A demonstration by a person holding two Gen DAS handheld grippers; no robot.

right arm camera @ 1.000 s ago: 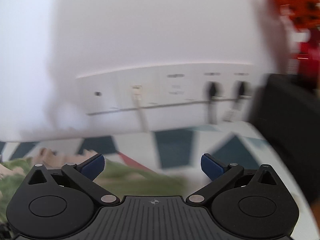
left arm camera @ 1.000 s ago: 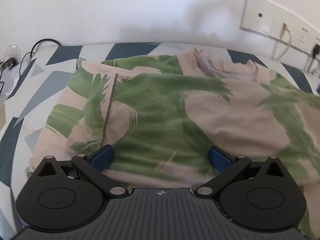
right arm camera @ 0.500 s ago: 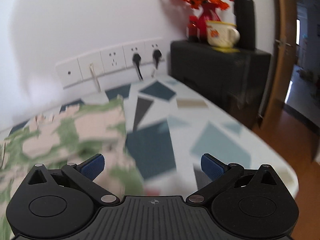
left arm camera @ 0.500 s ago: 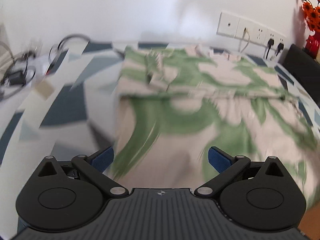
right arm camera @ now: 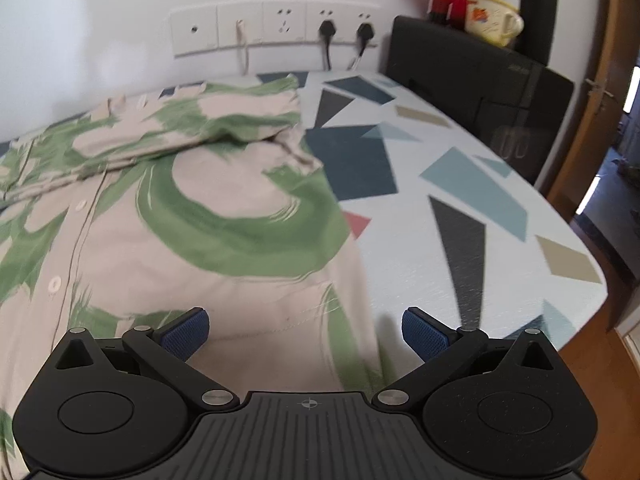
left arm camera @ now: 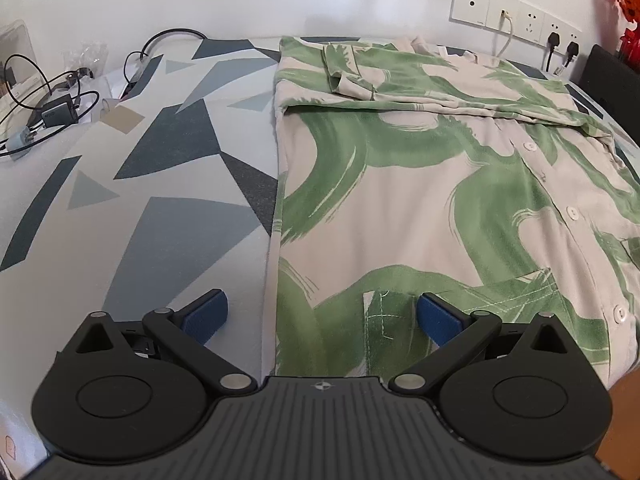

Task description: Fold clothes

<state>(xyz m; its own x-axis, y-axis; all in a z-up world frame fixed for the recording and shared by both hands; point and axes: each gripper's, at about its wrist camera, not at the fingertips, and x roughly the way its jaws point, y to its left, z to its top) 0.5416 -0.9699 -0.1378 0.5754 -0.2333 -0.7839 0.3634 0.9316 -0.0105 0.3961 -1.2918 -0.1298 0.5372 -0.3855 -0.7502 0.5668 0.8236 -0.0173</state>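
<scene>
On the patterned table, the shirt now lies flat with its top part folded down, and both the left gripper and right gripper have pulled back to its near edge, spread wide and empty, ready for the next fold.

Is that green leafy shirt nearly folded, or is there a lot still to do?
Partly. The beige button-up shirt with green brush-stroke print lies on the patterned tabletop with its far end already turned over toward the buttons. Nothing is in hand: the left gripper and right gripper are open near its front corners. Folding the long body remains.
</scene>
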